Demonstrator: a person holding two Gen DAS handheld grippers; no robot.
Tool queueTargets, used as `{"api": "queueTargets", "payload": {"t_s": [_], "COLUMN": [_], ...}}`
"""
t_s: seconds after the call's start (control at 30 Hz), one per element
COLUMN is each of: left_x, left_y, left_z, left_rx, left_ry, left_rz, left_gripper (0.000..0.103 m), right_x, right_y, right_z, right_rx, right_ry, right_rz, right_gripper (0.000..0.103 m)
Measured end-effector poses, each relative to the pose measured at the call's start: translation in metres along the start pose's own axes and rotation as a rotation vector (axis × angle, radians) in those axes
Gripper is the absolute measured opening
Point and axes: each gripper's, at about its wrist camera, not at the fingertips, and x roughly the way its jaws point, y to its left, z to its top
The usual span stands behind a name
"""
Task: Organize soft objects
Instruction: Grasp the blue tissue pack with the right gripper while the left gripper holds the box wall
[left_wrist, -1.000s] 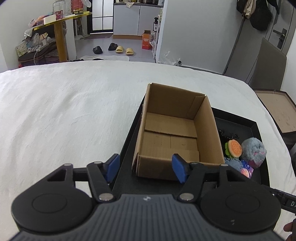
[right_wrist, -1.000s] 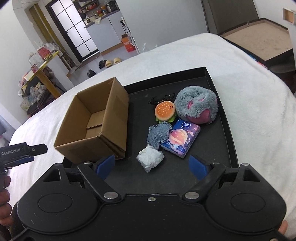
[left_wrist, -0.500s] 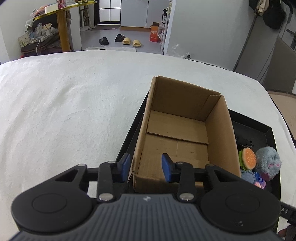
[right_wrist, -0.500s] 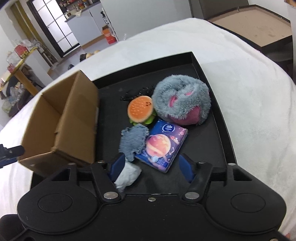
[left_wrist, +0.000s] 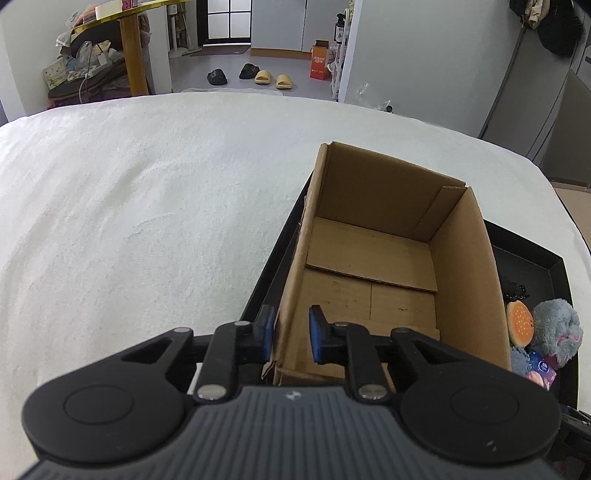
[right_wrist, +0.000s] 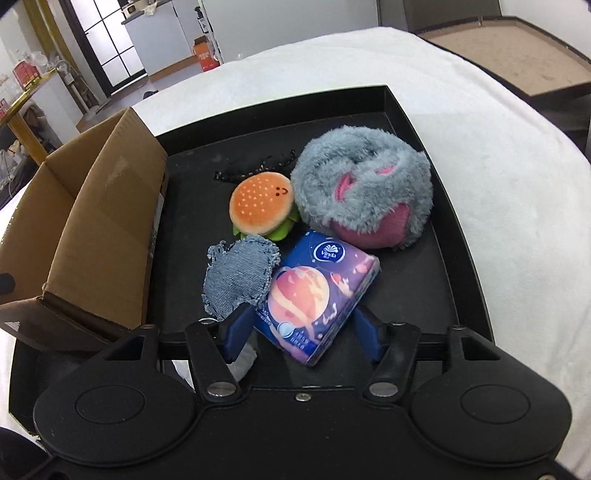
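An open, empty cardboard box (left_wrist: 373, 266) stands at the left end of a black tray (right_wrist: 436, 266). My left gripper (left_wrist: 290, 334) straddles the box's near left wall, its blue pads close on each side of it. In the right wrist view the tray holds a tissue pack (right_wrist: 317, 295), a denim pouch (right_wrist: 236, 277), a burger plush (right_wrist: 260, 210), a grey furry plush (right_wrist: 364, 195) and a white wad (right_wrist: 245, 360). My right gripper (right_wrist: 301, 330) is open around the tissue pack's near end, pads not touching it.
The tray lies on a white bedcover (left_wrist: 129, 206). A black cord (right_wrist: 255, 168) lies behind the burger plush. Beyond the bed are a floor with slippers (left_wrist: 269, 75), a yellow table (left_wrist: 136, 48) and a brown board (right_wrist: 517, 55) at the right.
My left gripper moved forward and narrowed over the box's left wall. My right gripper moved forward and down, narrowing around the tissue pack.
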Motion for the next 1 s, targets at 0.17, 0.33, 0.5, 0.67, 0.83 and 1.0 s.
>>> {"api": "queueTargets", "payload": {"t_s": [0.17,0.33,0.5,0.67,0.83,1.0], "left_x": [-0.001,-0.007,-0.014,-0.02,-0.024,-0.023], "left_y": [0.001,0.004,0.003,0.008,0.01,0.008], "left_z": [-0.002,-0.005,-0.012,-0.017,-0.016,-0.019], "left_rx": [0.011,0.026,0.047,0.061,0.079,0.093], "left_ry": [-0.013,-0.011,-0.019,-0.02,-0.017,-0.01], "left_rz": [0.007,0.004,-0.011,-0.02,-0.023,-0.032], "left_gripper": [0.01,0.009,0.009,0.008,0.009,0.008], "right_x": [0.002,0.001,-0.01,-0.018,-0.02,-0.01], "right_y": [0.006,0.008,0.002,-0.001,0.005,0.008], "right_z": [-0.002,-0.003,-0.013,-0.022,-0.022,-0.02], "right_rx": [-0.01,-0.063,-0.074,-0.088,-0.104,-0.092], "right_ry": [-0.012,-0.018,-0.019,-0.028,-0.059,-0.055], "right_rz": [-0.009,-0.06,-0.105,-0.144,-0.137,-0.115], "right_gripper": [0.072,0.073,0.073,0.073,0.076,0.076]}}
